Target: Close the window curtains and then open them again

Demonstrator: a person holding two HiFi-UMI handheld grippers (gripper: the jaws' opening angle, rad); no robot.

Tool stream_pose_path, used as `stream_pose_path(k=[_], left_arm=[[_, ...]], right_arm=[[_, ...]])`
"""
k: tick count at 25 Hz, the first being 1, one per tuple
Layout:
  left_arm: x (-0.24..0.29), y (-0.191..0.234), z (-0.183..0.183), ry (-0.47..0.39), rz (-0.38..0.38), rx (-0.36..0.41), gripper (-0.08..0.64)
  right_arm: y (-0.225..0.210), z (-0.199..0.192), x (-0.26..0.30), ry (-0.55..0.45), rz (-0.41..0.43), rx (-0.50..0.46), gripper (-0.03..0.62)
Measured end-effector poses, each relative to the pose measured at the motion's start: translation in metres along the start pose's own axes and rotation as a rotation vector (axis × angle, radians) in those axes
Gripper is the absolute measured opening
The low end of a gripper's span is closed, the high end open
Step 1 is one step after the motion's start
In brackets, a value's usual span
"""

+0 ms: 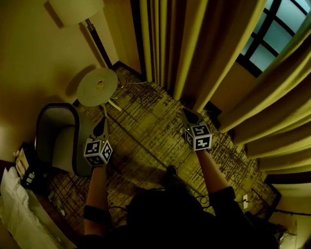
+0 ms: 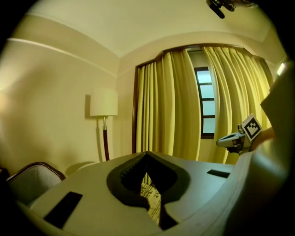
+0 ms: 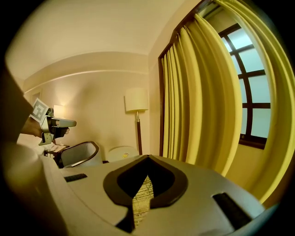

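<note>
head view: marker-cubed left gripper [image 1: 103, 120], right gripper [image 1: 187, 115]

Lamp shade [image 1: 75, 10] cropped at the head view's top edge, window [image 1: 277, 36] largely behind curtains [image 1: 214, 53], item [image 1: 100, 84] on round table [image 1: 86, 95] indistinct.

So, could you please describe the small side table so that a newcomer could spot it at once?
Find the left-hand curtain and follow the wall away from the window to the floor lamp. At its foot, between the lamp and the grey armchair, stands the side table. It alone is round and pale-topped, with a small item at its centre.
</note>
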State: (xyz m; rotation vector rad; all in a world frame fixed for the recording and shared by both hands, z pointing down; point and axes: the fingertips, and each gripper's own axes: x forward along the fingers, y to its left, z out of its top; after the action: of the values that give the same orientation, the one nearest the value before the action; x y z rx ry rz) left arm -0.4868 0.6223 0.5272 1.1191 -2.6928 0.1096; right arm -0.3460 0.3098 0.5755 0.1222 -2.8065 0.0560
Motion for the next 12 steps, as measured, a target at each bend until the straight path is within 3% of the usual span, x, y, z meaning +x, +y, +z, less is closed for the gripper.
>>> stream_pose_path(k=[12], left_arm=[[0.079,-0.094,0.021,-0.012,-0.095,0.031,0.000]], right_arm=[[-0.102,-0.012,-0.020,-0.005,-0.068,0.036,0.005]])
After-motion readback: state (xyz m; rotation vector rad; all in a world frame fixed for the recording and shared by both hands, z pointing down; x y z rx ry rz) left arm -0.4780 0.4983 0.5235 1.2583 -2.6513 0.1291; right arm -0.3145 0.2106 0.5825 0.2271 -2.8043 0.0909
